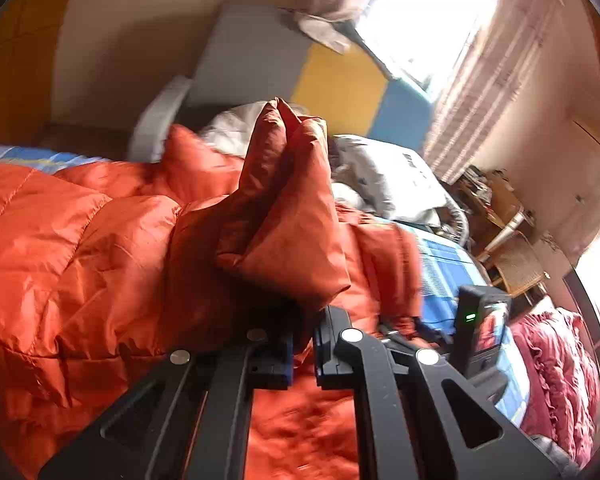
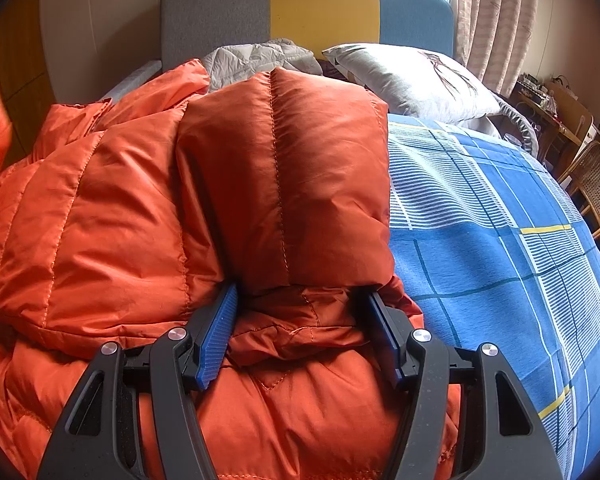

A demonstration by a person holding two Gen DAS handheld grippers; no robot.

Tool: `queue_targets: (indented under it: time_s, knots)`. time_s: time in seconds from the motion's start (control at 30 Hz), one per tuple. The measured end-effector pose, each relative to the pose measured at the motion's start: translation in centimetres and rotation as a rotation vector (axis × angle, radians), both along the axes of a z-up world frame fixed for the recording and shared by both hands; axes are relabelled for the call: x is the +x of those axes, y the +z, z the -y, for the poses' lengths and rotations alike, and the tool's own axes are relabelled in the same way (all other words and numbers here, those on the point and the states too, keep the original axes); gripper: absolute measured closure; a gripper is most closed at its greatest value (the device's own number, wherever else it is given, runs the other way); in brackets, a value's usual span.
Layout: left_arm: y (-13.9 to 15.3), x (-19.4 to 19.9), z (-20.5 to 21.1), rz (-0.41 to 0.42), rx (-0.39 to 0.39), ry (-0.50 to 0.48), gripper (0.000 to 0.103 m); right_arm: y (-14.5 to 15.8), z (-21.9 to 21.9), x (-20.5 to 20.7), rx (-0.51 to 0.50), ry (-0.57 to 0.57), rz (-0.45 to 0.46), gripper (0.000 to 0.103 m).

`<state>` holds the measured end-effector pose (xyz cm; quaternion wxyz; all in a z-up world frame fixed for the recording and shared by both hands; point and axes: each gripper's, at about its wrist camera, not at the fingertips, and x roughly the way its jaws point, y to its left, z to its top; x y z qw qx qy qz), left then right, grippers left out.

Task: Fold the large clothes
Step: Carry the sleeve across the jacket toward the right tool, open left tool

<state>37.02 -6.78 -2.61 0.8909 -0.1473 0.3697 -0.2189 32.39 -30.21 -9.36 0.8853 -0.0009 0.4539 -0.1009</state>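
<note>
A large orange quilted down jacket lies on the bed; it also fills the left and middle of the right wrist view. My left gripper is shut on a raised fold of the jacket, which stands up in front of the camera. My right gripper is open, its blue pads standing either side of a bunched part of the jacket that rises between them. The right gripper also shows at the lower right of the left wrist view.
The bed has a blue checked sheet. A grey pillow and a grey quilted garment lie by the grey, yellow and blue headboard. A red ruffled cloth lies at the bed's edge. A wicker chair and cluttered desk stand at the right.
</note>
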Motion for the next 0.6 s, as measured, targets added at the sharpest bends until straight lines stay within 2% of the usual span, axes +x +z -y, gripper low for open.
queue_targets:
  time_s: [0.23, 0.53, 0.6]
  knots:
    - [1.2, 0.5, 5.4, 0.013, -0.015, -0.114, 0.097, 0.1, 0.4, -0.2, 0.017, 0.001, 0.005, 0.042]
    - [-0.3, 1.6, 8.8, -0.039, -0.001, -0.196, 0.096, 0.1, 1.1, -0.1, 0.033, 0.003, 0.009, 0.042]
    - [-1.0, 1.8, 9.2, -0.054, 0.004, -0.208, 0.092, 0.1, 1.1, -0.1, 0.033, 0.007, 0.009, 0.042]
